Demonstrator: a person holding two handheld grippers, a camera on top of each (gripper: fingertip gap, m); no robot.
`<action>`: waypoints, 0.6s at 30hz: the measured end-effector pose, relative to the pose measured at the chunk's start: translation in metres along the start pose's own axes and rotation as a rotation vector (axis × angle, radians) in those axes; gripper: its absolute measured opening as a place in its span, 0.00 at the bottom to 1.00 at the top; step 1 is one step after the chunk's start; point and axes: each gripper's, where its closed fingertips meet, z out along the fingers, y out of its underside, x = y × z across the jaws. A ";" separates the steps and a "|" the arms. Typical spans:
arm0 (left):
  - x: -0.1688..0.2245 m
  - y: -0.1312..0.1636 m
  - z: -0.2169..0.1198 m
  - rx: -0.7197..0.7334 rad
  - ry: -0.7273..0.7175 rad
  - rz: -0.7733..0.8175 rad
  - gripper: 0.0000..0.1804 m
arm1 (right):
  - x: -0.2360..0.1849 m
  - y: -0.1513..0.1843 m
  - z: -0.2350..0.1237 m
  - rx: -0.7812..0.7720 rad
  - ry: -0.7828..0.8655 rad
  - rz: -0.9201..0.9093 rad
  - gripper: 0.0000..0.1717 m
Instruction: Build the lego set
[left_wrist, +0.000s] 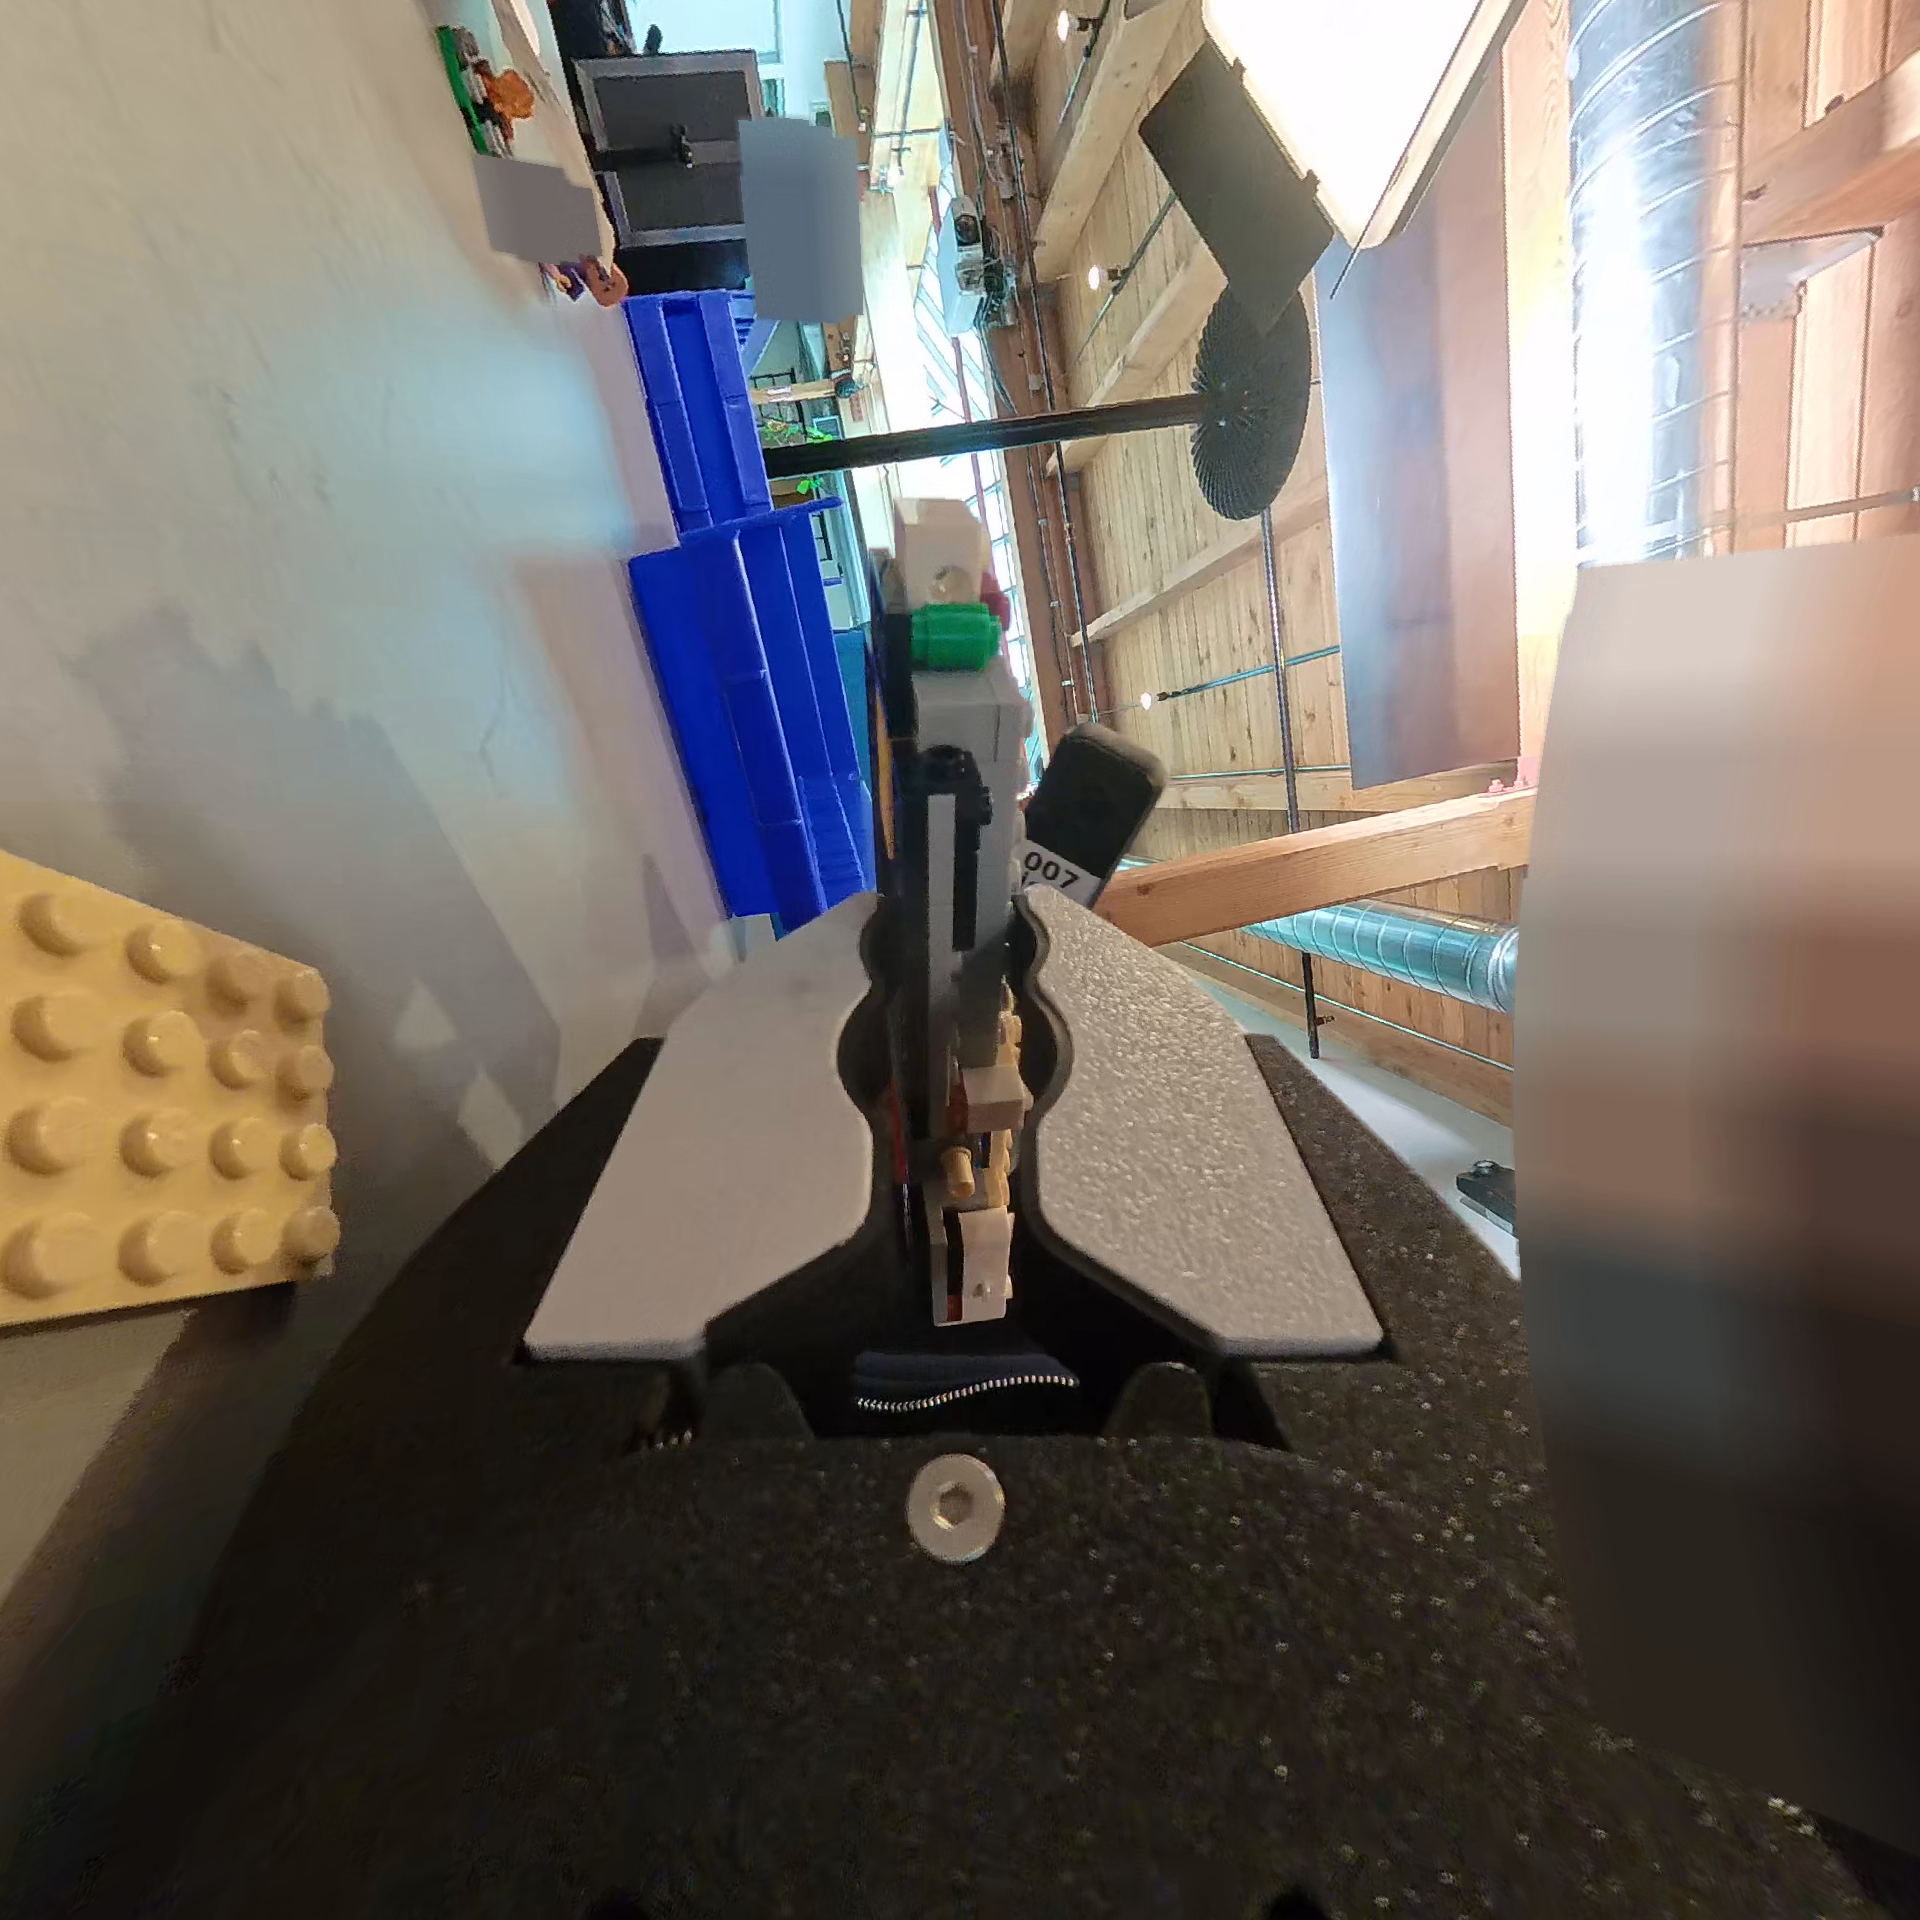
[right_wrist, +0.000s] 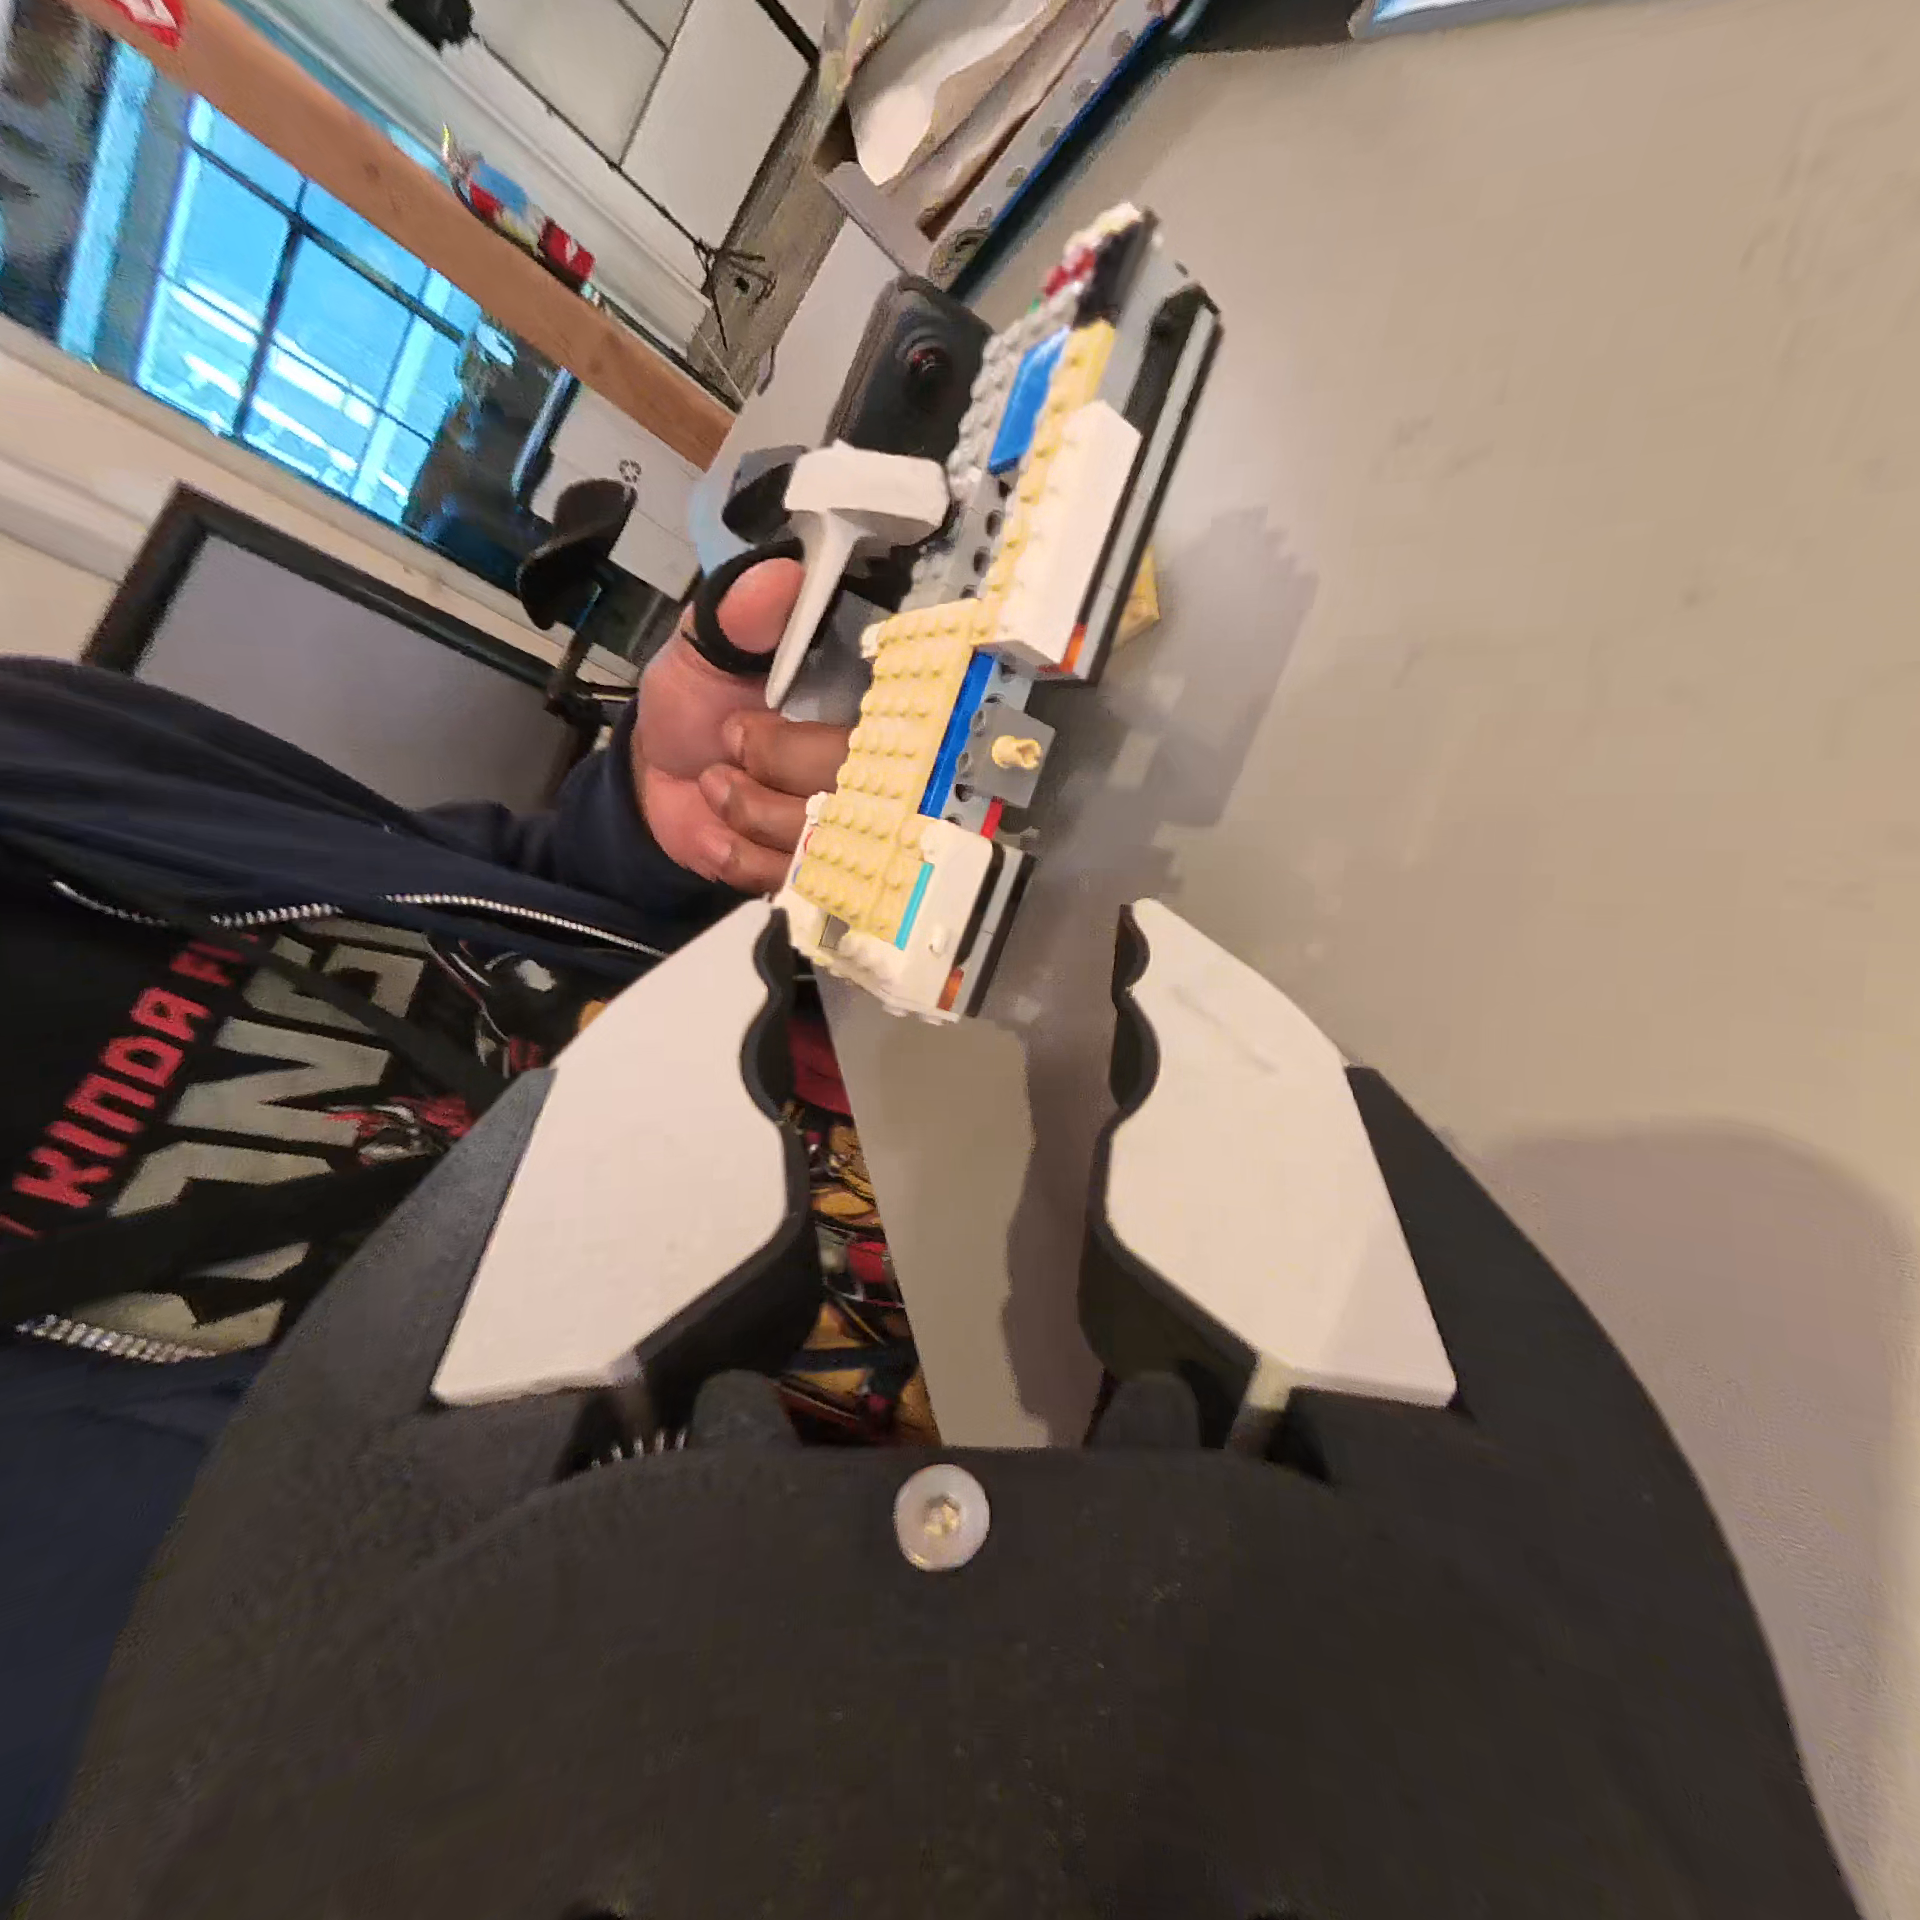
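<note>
My right gripper (right_wrist: 940, 914) stands wide open with nothing gripped: the near end of the brick model (right_wrist: 940, 769) sits just at the mouth, close by the left finger (right_wrist: 665, 1122), with a clear gap to the right finger (right_wrist: 1247, 1122); whether the left tip touches the model I cannot tell. The model lies straight ahead of these jaws, its long axis running away from them and slightly rightward, tan studded plates facing left, grey and black layers facing the table (right_wrist: 1558, 623). Its far part is hidden behind the left tool's body, so from this side only the near white end is reachable. My left gripper (left_wrist: 945, 935) is narrow and clamped on that same model (left_wrist: 951, 914), both fingers pressed to its flat sides, the model running edge-on along the jaws and sticking out past the tips. In the right view a hand (right_wrist: 707, 769) holds the left tool, just left of the model. Beyond: blue bins (left_wrist: 748, 644) ahead-left on the table, a tan studded plate (left_wrist: 156, 1101) far left, well apart. The person's dark jacket (right_wrist: 260, 831) sits left of the right jaws. The model's shadow falls on the table, nothing else between jaws and model.
</note>
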 end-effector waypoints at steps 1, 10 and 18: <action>0.001 0.001 0.000 -0.002 0.006 0.006 0.11 | -0.001 0.001 0.001 0.003 -0.015 0.020 0.35; 0.011 0.011 0.000 -0.082 0.033 0.096 0.11 | -0.014 0.014 0.011 -0.039 -0.136 0.089 0.32; 0.004 0.010 -0.003 -0.097 -0.014 0.077 0.11 | -0.012 0.026 0.019 -0.071 -0.161 0.189 0.28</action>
